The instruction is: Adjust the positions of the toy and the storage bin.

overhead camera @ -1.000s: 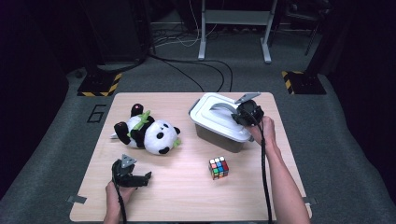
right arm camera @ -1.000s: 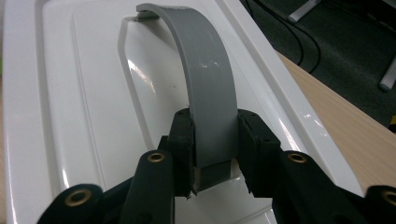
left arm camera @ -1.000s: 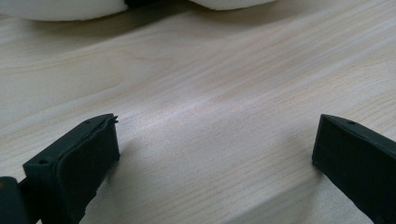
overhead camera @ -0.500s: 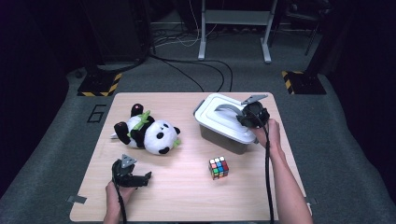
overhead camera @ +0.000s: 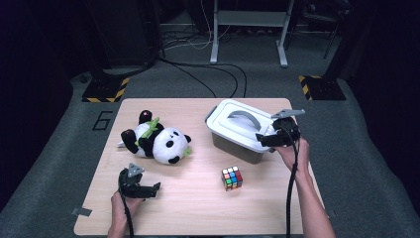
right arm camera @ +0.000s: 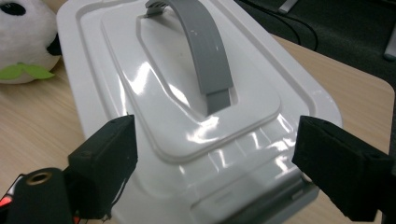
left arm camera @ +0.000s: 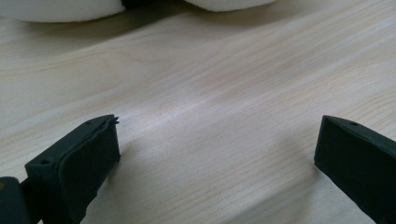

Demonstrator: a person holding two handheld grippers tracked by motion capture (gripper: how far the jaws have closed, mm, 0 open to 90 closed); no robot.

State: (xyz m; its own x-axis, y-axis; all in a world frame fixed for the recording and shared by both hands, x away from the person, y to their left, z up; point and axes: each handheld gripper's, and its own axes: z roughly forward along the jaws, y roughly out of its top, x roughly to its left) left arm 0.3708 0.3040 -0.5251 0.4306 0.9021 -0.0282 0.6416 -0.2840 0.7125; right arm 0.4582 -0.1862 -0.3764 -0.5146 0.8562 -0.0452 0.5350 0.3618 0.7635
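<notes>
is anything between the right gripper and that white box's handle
Nothing visible is. The right gripper, its jaws just opened wide with nothing gripped between them, sits at the near end of the white box, and only bare lid lies between it and the grey handle. The panda lies off to one side.

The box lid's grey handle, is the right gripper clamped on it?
No: the right gripper stands open, its jaws apart at the near end of the white box, clear of the grey handle.

Light wooden table (overhead camera: 198,208) standing on grey carpet.
On it lie a plush panda (overhead camera: 157,142), a white lidded box (overhead camera: 239,130) and a colour cube (overhead camera: 232,178), each apart.
</notes>
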